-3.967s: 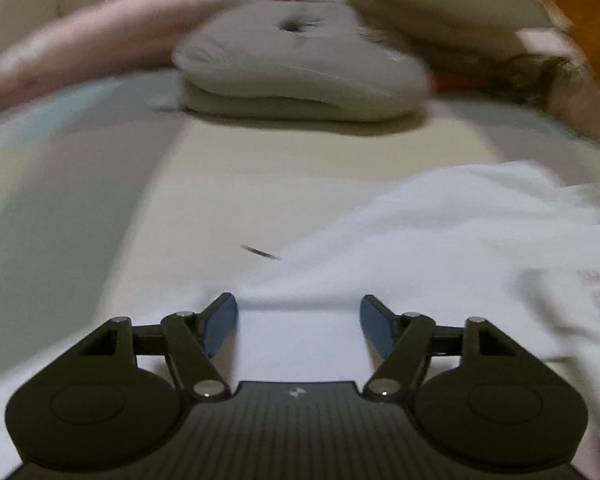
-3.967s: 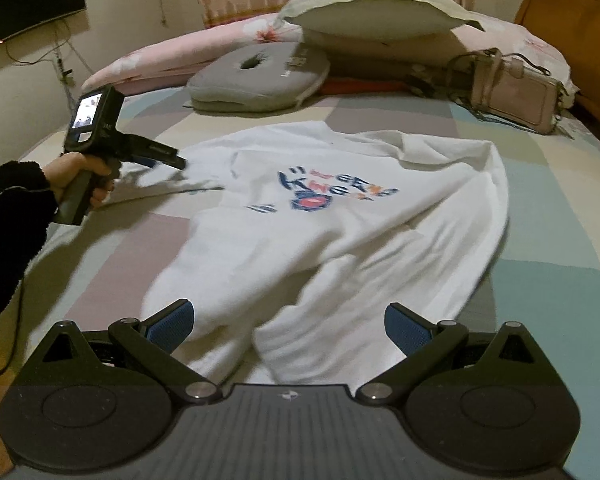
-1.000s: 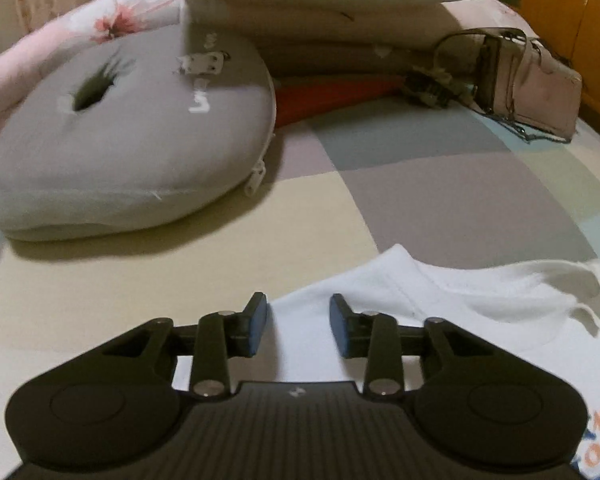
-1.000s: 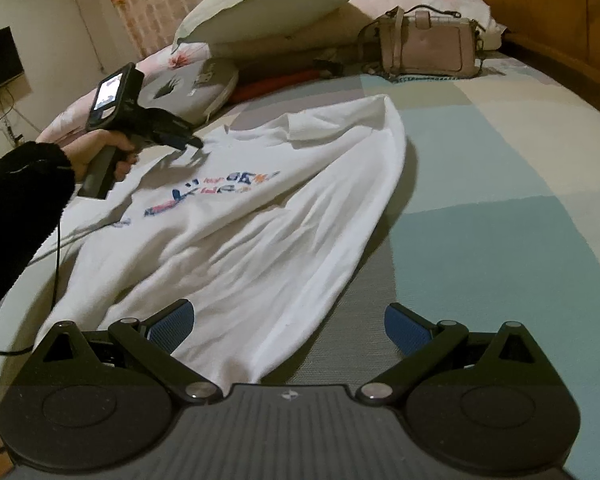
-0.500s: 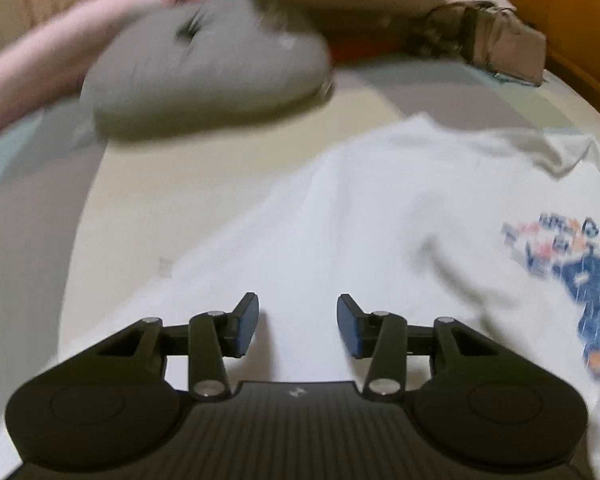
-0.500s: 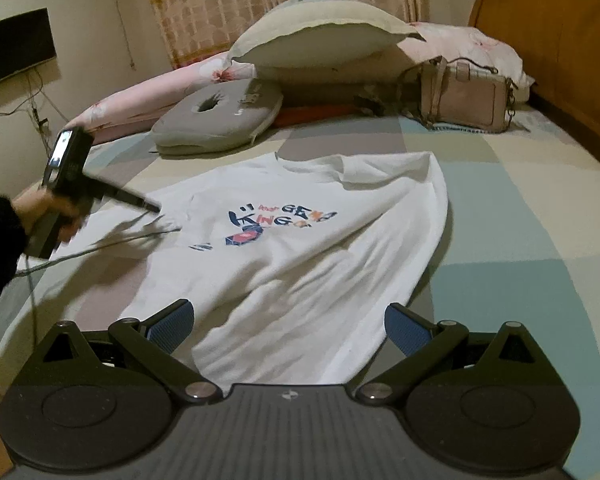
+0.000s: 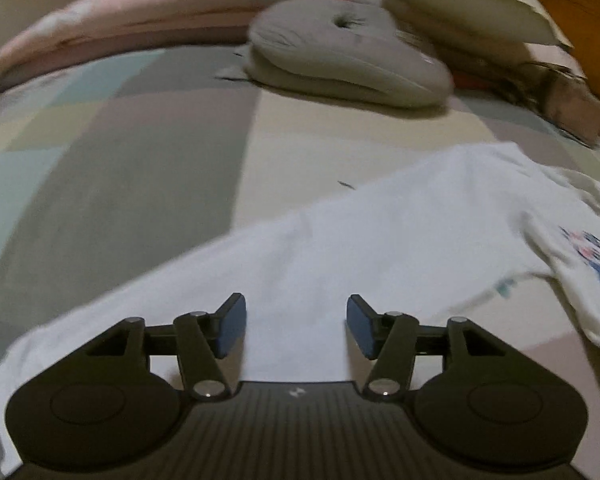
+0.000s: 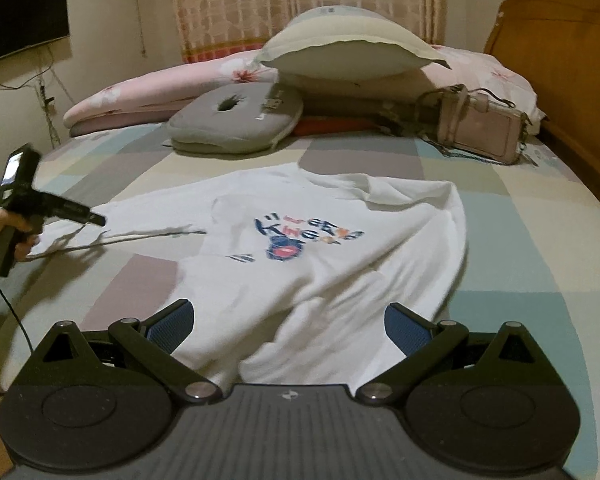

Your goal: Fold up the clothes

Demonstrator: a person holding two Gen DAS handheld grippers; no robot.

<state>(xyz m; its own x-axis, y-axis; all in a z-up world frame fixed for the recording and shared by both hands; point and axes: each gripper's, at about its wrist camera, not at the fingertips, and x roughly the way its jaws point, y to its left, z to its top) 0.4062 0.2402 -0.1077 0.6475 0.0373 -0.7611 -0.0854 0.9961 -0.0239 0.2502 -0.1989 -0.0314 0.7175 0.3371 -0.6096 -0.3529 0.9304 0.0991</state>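
White sweatshirt [image 8: 324,248] spread mid-frame; left gripper [image 7: 296,322] half-open over its sleeve, right gripper [image 8: 288,326] wide open, both empty.

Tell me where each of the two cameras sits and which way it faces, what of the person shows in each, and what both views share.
Left wrist: sits on the left gripper, low over the white sweatshirt sleeve, facing the grey cushion; no part of the person shows.
Right wrist: sits on the right gripper at the sweatshirt's hem, facing the headboard; a hand holding the left gripper shows at left.
Shared: sweatshirt, cushion, pillows, handbag.
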